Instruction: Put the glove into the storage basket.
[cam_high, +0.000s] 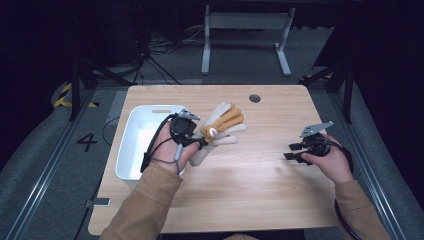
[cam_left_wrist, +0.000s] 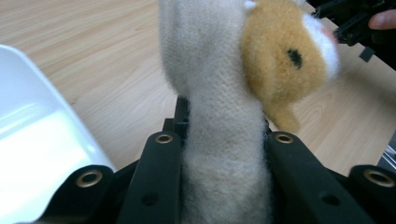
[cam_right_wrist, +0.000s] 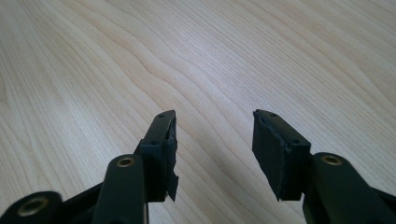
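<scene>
A plush toy (cam_high: 220, 127) in cream and orange-brown hangs just above the wooden table (cam_high: 250, 195), right of the white bin (cam_high: 131, 150). My left gripper (cam_high: 199, 144) is shut on one of its cream limbs. In the left gripper view that cream limb (cam_left_wrist: 224, 154) is squeezed between the two black jaws, and the orange head (cam_left_wrist: 285, 60) with a black eye sits above right. My right gripper (cam_high: 292, 151) hovers low over the table's right side, held by a hand. In the right gripper view it (cam_right_wrist: 215, 140) stands open with bare wood between its pads.
The white bin looks empty inside and stands at the table's left edge. A dark round hole (cam_high: 254, 98) marks the table's far side. A white desk frame (cam_high: 245, 37) stands on the grey floor beyond. The other gripper (cam_left_wrist: 355, 23) appears at the upper right of the left gripper view.
</scene>
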